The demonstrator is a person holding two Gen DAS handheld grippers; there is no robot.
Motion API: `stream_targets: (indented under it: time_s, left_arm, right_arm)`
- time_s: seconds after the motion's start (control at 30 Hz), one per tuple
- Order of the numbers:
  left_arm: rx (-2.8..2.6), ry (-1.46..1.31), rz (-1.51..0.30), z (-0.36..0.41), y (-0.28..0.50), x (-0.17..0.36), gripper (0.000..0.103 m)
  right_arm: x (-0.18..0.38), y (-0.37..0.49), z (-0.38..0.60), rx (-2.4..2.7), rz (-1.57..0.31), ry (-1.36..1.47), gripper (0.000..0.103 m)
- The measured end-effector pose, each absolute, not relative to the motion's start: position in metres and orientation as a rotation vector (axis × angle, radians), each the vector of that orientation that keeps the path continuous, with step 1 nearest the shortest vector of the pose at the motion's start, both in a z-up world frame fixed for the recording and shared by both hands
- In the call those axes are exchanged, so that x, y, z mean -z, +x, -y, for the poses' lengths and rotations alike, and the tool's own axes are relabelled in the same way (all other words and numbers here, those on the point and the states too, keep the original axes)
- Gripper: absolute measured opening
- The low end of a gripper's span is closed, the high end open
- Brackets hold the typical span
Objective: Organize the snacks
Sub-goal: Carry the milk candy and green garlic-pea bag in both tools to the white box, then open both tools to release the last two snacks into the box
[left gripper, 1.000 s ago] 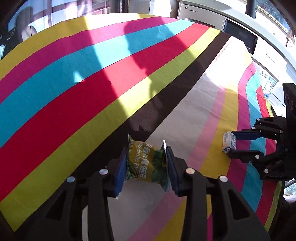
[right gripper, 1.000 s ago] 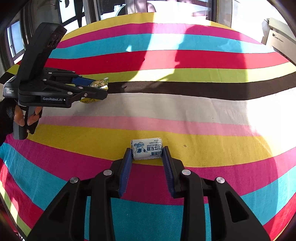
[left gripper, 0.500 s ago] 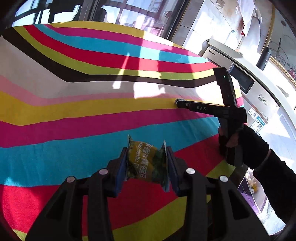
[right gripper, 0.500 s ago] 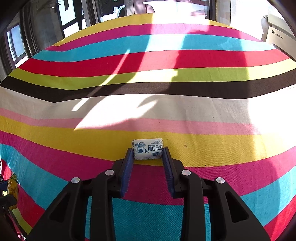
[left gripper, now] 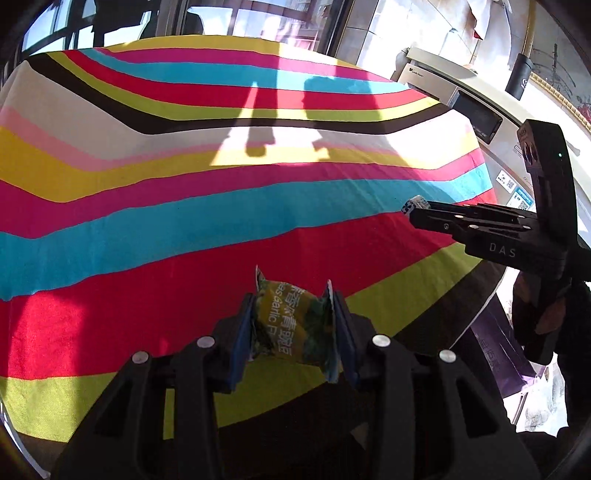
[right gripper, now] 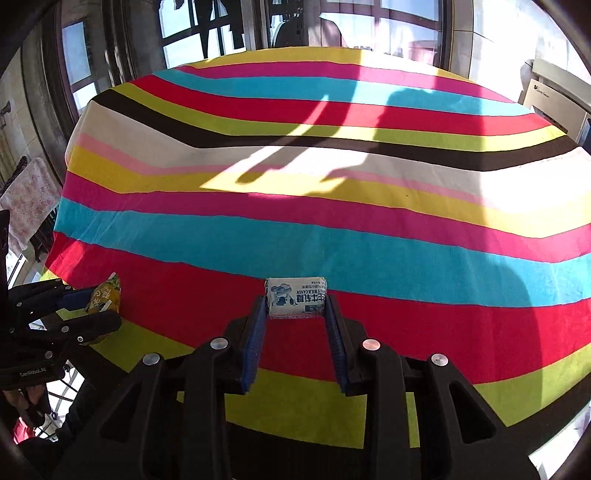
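My left gripper (left gripper: 293, 325) is shut on a yellow-green garlic pea snack packet (left gripper: 291, 325), held in the air above the near edge of the striped tablecloth (left gripper: 184, 229). My right gripper (right gripper: 295, 306) is shut on a small white and blue milk candy packet (right gripper: 295, 297), also lifted above the cloth (right gripper: 332, 243). The right gripper (left gripper: 417, 206) with the candy tip (left gripper: 413, 203) shows at the right of the left wrist view. The left gripper (right gripper: 99, 306) with the snack packet (right gripper: 105, 295) shows at the lower left of the right wrist view.
The striped cloth covers a raised surface that drops off at the left and near edges. A white appliance (left gripper: 461, 88) stands at the far right. Windows (right gripper: 207, 33) line the back. A purple bag (left gripper: 495, 354) lies below the near right edge.
Both grippers have pulled back and up from the cloth, each keeping its packet. The table's near edge and the floor beyond now show. The two grippers sit closer side by side.
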State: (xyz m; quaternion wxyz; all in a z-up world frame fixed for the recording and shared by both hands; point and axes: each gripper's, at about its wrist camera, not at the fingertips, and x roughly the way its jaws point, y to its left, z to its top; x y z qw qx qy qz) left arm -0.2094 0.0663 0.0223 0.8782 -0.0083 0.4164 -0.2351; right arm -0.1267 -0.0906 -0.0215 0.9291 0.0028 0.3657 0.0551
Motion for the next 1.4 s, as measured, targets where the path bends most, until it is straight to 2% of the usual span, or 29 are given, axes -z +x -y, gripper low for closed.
stream_targets:
  time_s: [0.4,0.67,1.23,1.4]
  left_arm:
    - [0.55,0.075,-0.842,-0.035,-0.222,-0.036,0.041]
    - [0.674,0.21,-0.806,0.025,-0.226,-0.054,0.041]
    - [1.076,0.394,-0.811,0.21,-0.268,-0.053,0.041]
    - [1.128,0.453,-0.809,0.261,-0.283,-0.046,0.041]
  right_arm:
    - [0.023,-0.197,0.076,-0.034,-0.749,-0.208,0.031]
    - [0.027,-0.227,0.098,0.023,-0.759,-0.265,0.031]
    - [0.044,-0.298,0.21,0.342,-0.784,-0.092,0.031]
    - [0.057,-0.331,0.256,0.448,-0.802,0.065,0.031]
